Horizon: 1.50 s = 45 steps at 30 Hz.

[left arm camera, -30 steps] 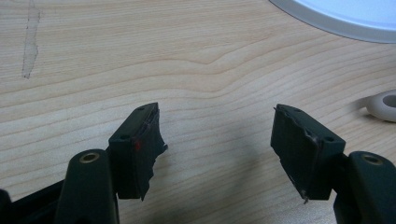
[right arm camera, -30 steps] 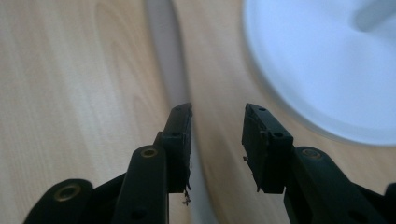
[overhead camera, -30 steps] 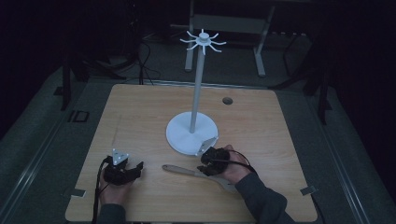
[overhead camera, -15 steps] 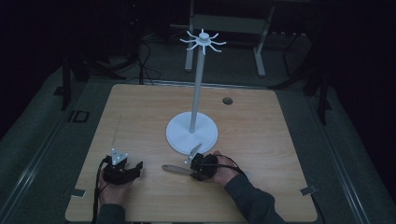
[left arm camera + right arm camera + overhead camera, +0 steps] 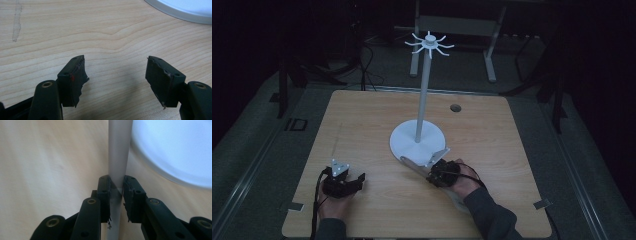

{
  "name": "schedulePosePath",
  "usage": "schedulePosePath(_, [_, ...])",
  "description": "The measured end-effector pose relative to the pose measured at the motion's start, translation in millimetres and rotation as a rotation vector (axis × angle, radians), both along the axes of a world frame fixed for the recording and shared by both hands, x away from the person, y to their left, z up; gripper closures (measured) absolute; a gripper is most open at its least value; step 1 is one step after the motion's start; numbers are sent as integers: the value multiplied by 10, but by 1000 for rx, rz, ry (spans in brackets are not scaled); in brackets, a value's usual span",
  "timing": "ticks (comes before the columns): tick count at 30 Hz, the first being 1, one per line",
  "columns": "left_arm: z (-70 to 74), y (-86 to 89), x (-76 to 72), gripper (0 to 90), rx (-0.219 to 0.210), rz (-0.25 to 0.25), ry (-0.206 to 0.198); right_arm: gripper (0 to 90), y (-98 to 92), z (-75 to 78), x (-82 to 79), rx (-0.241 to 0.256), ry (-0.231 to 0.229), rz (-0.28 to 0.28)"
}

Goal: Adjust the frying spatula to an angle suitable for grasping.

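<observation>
Wooden table (image 5: 362, 125): right gripper (image 5: 116, 192) clenched on flat utensil (image 5: 117, 157); left gripper (image 5: 116, 75) released.

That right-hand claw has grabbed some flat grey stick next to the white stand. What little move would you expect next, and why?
Probably a lift straight up off the table. The right gripper has its jaws closed on the grey stick, which lies low by the stand's round base. The left gripper rests open over bare wood, so it isn't helping.
</observation>
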State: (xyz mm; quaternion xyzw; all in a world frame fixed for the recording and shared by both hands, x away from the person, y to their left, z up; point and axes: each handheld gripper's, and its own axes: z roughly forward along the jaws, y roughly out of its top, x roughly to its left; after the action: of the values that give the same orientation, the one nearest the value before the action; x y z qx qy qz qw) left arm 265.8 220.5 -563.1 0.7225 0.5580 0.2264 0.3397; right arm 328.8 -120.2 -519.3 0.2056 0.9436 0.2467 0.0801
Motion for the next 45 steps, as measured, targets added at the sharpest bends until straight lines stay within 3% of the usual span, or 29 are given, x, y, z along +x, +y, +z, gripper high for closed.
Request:
schedulePosePath(5, [-2,-5,0,328,1,0,2,758,-222,-17,137,-8,-3,-142])
schedulePosePath(10, [-4,-5,2,328,0,0,3,760,-254,-78,205,-41,-5,-203])
schedulePosePath(18, [-1,-4,0,328,-1,-2,3,678,-229,-141,251,-71,21,-221])
schedulePosePath(29, [-4,-10,0,328,2,-4,5,747,-220,-185,293,-34,51,-243])
schedulePosePath(33, [-6,-6,3,328,-2,-2,4,753,-224,-190,267,-29,34,-251])
schedulePosePath(39, [-12,-14,8,328,3,-6,9,755,-207,-131,195,-33,-8,-215])
schedulePosePath(45, [-20,-21,16,328,2,-5,11,755,-252,-40,168,19,-36,-228])
